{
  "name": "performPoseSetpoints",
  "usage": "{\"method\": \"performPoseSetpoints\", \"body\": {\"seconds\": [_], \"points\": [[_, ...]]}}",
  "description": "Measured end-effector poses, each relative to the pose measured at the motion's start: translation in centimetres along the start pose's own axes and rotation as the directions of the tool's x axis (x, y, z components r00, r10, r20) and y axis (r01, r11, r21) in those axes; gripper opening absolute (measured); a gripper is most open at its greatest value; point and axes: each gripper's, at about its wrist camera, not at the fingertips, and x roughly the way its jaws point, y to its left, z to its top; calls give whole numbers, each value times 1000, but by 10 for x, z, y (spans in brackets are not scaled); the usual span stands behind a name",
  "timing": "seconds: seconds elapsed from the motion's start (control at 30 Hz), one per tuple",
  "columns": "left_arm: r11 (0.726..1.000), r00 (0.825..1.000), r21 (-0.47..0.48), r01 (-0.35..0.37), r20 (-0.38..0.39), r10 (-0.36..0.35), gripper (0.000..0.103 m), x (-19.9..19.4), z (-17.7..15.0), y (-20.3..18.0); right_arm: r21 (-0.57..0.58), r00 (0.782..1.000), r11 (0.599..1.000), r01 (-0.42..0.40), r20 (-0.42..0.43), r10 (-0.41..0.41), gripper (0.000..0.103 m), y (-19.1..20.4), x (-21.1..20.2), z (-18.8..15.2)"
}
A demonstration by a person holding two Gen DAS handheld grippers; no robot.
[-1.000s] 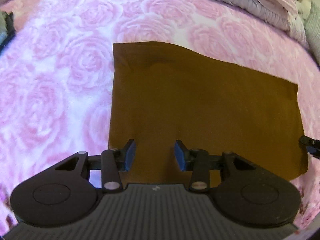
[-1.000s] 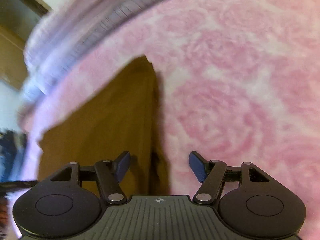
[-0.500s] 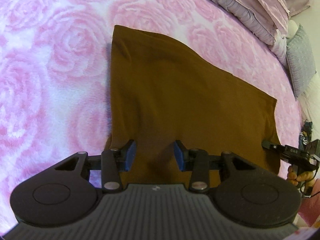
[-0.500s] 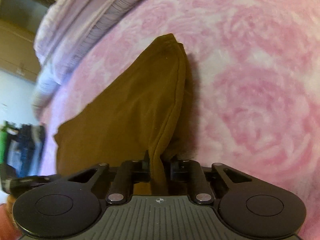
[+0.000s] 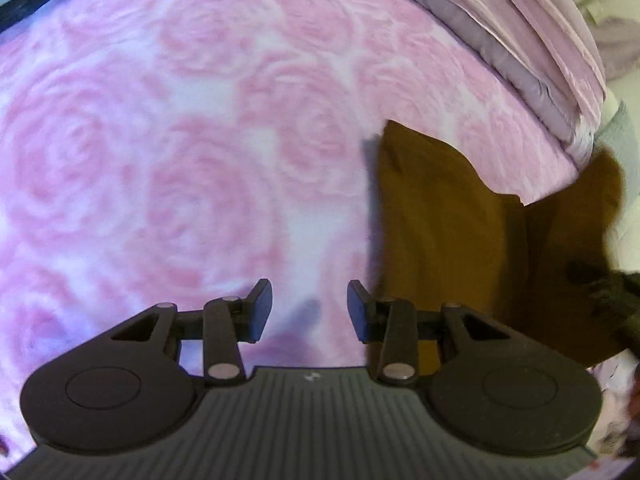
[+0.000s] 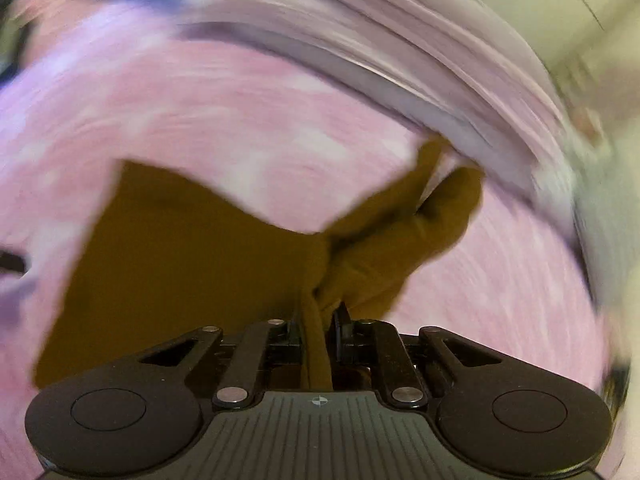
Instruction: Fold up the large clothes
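From the left wrist view, the left gripper (image 5: 309, 307) hangs over bare pink rose-patterned blanket (image 5: 168, 168), jaws apart with nothing between them; the brown garment (image 5: 440, 232) lies on the blanket just beside the right-hand finger, running toward the folded lilac bedding (image 5: 532, 44) along the bed's far edge; its right part is lifted off the blanket, and a dark blurred shape at the frame's right edge cannot be made out. From the right wrist view, heavily blurred, the right gripper (image 6: 320, 328) has just eased open very slightly yet clamps a bunched fold of the brown garment (image 6: 180, 264); cloth rises from the pads, the rest spreads left over the blanket (image 6: 224, 128).
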Motion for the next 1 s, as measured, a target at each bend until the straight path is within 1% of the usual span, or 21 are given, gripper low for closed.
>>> {"method": "performPoseSetpoints", "body": {"seconds": [0.03, 0.07, 0.1, 0.13, 0.17, 0.2, 0.23, 0.27, 0.3, 0.37, 0.4, 0.43, 0.5, 0.53, 0.6, 0.67, 0.77, 0.8, 0.83, 0.9, 1.0], "points": [[1000, 1000, -3, 6, 3, -6, 35, -3, -2, 5, -59, 1000, 998, -5, 8, 5, 14, 32, 5, -3], [1000, 1000, -6, 11, 4, -11, 35, -5, -3, 9, -112, 1000, 994, -14, 5, 15, 22, 57, 13, -9], [1000, 1000, -13, 16, 2, -16, 35, -6, -5, 14, -163, 999, 986, -32, -7, 31, 32, 80, 22, -16], [1000, 1000, -22, 22, -2, -22, 35, -5, -6, 15, -213, 996, 974, -82, -53, 72, 36, 104, 34, -26], [999, 1000, -28, 28, -7, -28, 35, -4, -6, 16, -243, 995, 967, -80, -73, 64, 38, 117, 39, -32], [999, 999, -34, 36, -8, -36, 35, -3, -7, 17, -265, 999, 963, -38, -37, 29, 39, 125, 36, -36], [998, 999, -36, 51, -7, -52, 35, -4, -8, 17, -286, 999, 957, -42, -23, 37, 40, 126, 28, -39], [997, 997, -36, 74, -5, -74, 35, -4, -8, 15, -282, 997, 956, -77, -34, 71, 46, 123, 23, -39], [994, 995, -35, 100, -1, -100, 35, -6, -6, 12, -243, 989, 958, -149, -47, 142, 50, 110, 14, -38], [987, 987, -25, 158, 6, -158, 35, -8, -4, 0, -150, 969, 957, -248, -36, 246, 51, 84, -7, -37], [982, 982, -14, 189, 10, -188, 35, -8, -2, -9, -109, 961, 954, -278, -23, 277, 51, 70, -16, -37], [977, 976, 1, 215, 12, -215, 35, -7, -1, -17, -62, 958, 956, -287, -10, 287, 51, 52, -25, -40], [966, 967, 20, 256, 0, -256, 35, 1, 2, -34, 23, 969, 969, -248, -4, 248, 51, 19, -28, -45], [961, 962, 30, 273, -13, -273, 35, 8, 3, -44, 87, 976, 972, -216, -20, 219, 51, -1, -23, -50], [956, 957, 48, 289, -32, -288, 38, 22, 5, -60, 227, 980, 960, -166, -69, 186, 51, -39, -2, -61], [953, 954, 51, 299, -46, -297, 39, 37, 7, -72, 379, 972, 917, -123, -138, 187, 51, -75, 29, -72], [957, 957, 49, 285, -73, -282, 39, 58, 9, -85, 585, 956, 806, -86, -180, 232, 51, -121, 71, -89], [957, 957, 52, 284, -77, -280, 39, 63, 8, -89, 628, 953, 773, -87, -174, 248, 51, -131, 78, -92], [959, 958, 53, 279, -76, -275, 39, 67, 9, -91, 680, 946, 726, -104, -158, 283, 51, -140, 87, -94], [962, 961, 52, 269, -73, -266, 41, 72, 10, -97, 743, 930, 653, -147, -121, 346, 51, -156, 102, -93], [969, 969, 42, 243, -61, -240, 41, 74, 11, -98, 815, 897, 534, -224, -42, 441, 51, -168, 117, -90]]}}
